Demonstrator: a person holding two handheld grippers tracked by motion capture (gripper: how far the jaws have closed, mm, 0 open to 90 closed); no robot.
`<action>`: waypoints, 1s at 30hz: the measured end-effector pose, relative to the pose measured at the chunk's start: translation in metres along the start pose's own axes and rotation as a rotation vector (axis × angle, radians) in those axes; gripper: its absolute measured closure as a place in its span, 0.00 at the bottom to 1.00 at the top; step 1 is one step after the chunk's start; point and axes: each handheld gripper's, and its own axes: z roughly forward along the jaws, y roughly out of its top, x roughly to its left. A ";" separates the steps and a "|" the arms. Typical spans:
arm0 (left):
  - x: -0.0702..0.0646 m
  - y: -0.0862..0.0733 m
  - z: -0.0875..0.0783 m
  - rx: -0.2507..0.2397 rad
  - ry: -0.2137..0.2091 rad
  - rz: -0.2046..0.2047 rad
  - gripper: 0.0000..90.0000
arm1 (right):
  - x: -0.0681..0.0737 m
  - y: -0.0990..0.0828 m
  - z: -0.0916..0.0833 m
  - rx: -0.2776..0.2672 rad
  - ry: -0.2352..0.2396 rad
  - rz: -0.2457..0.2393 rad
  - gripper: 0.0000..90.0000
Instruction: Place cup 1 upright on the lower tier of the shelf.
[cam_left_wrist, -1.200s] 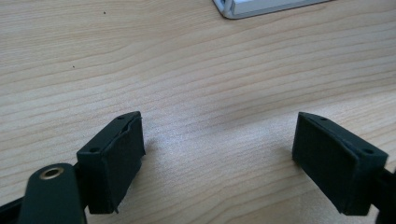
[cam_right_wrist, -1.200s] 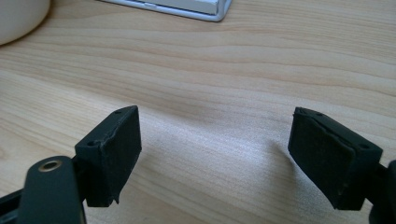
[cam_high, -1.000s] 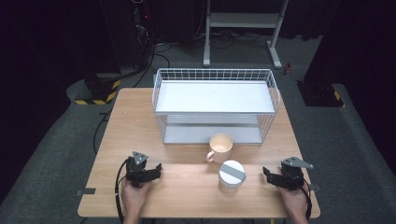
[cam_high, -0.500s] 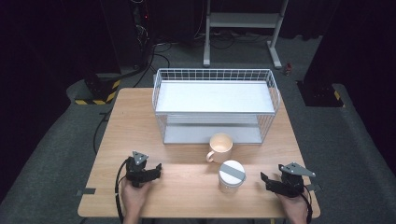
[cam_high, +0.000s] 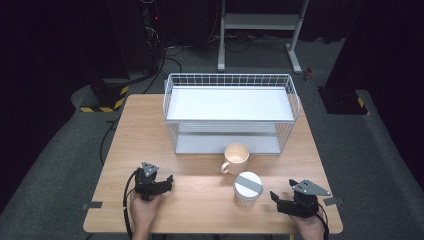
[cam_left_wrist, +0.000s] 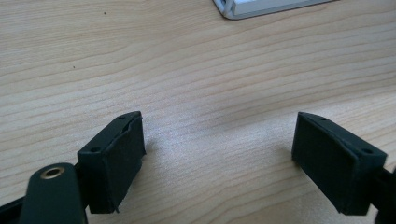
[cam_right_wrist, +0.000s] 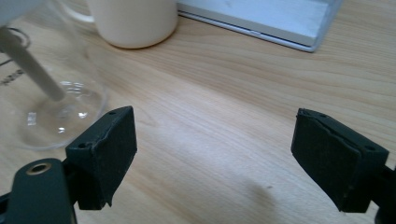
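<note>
Your left tool (cam_high: 167, 181) rests low on the desk (cam_high: 200, 200) with its jaws spread wide over bare wood, nothing between them; it looks parked, so leave it where it is unless the work turns out to need a second grip. Moving right, the cream mug (cam_high: 236, 158) stands upright just in front of the white wire rack (cam_high: 230, 107), and the lidded glass jar (cam_high: 248, 188) stands just beside the mug, nearer to you. Your right tool (cam_high: 274, 197) sits near that jar but apart from it; its jaws have just been opening and now stand wide with only desk between them. In the right gripper view the jar (cam_right_wrist: 44, 93) lies off to the left of the jaws, not between them. This reads as the approach step, before any grasp; next, swing the right tool toward the jar until its wall sits between the pads, keep level, then close gently, since glass may slip or tip.
</note>
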 end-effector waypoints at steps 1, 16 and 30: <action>0.000 0.000 0.000 0.000 0.000 0.000 0.19 | 0.000 0.000 0.000 0.000 0.000 0.000 0.16; 0.000 0.000 0.000 0.000 0.000 0.000 0.19 | 0.026 -0.001 -0.007 -0.034 0.092 -0.042 0.15; 0.000 0.000 0.000 0.001 0.002 0.003 0.19 | 0.050 0.003 -0.002 -0.046 0.181 -0.091 0.12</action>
